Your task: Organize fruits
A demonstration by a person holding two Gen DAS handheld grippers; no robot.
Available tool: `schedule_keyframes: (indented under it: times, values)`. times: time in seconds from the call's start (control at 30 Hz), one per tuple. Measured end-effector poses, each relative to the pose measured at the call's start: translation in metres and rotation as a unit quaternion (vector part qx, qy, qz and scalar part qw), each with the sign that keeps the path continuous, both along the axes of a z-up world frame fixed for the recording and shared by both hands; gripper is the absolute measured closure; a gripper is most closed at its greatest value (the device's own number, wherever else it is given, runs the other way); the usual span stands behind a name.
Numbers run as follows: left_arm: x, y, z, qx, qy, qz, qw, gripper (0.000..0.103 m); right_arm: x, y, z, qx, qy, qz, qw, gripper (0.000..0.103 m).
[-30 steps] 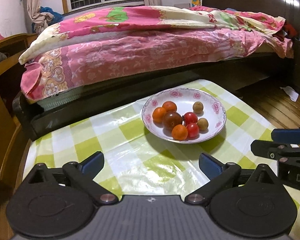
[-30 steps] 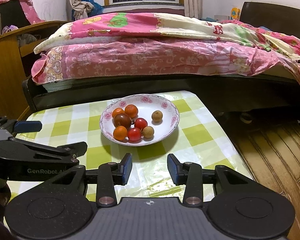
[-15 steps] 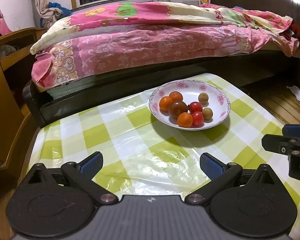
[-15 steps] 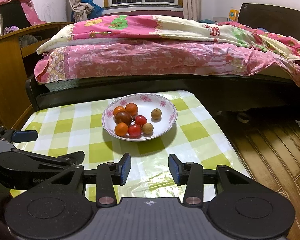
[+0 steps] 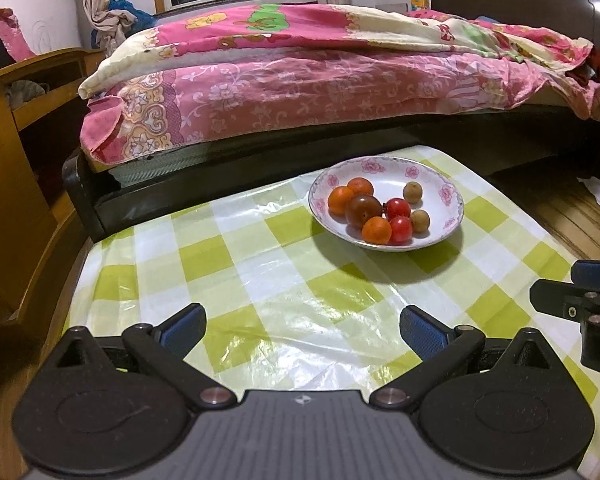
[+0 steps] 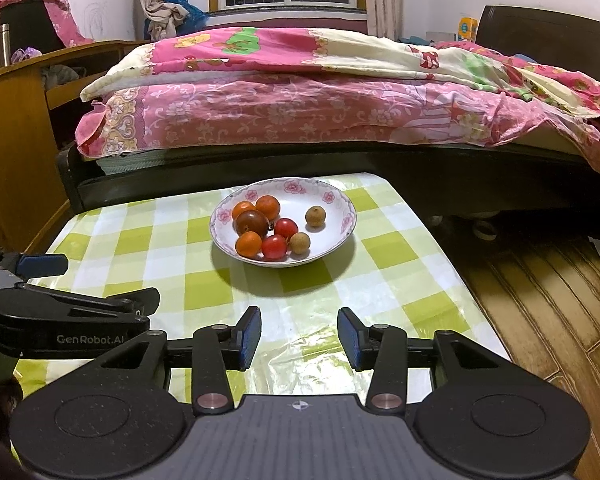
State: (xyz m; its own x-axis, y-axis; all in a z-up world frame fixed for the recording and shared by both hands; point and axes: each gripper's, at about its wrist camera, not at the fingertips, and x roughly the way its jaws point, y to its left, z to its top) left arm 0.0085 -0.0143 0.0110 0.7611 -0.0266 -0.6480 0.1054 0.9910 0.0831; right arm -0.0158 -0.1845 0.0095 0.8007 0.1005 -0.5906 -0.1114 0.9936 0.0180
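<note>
- My left gripper (image 5: 302, 326) hangs over the near part of the table (image 5: 260, 280). Its jaws are wide apart with nothing between them.
- My right gripper (image 6: 299, 338) is a little way apart too, and it holds nothing. It sits low over the green and white checked cloth.
- The white bowl (image 6: 324, 196) with pink flowers stands on the far side of the table, well apart from both grippers.
- In the bowl I see three small oranges, like this orange (image 6: 248, 244), all on the left side.
- A dark brown tomato (image 6: 252, 222) sits among them.
- Two red cherry tomatoes, like this cherry tomato (image 6: 274, 247), lie in the middle.
- Two tan longans, like this longan (image 6: 315, 216), lie on the right.
- A bed (image 6: 300, 112) with a pink blanket is behind the table.
</note>
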Motion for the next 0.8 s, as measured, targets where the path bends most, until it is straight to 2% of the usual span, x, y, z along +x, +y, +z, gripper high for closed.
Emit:
schedule_keyframes:
  times: [0.8]
  values:
    - [-0.034,-0.003,-0.002,-0.001,0.024,-0.008,0.9997,0.0,-0.027,0.004,-0.003,0.01,0.021,0.002,1.0,0.063]
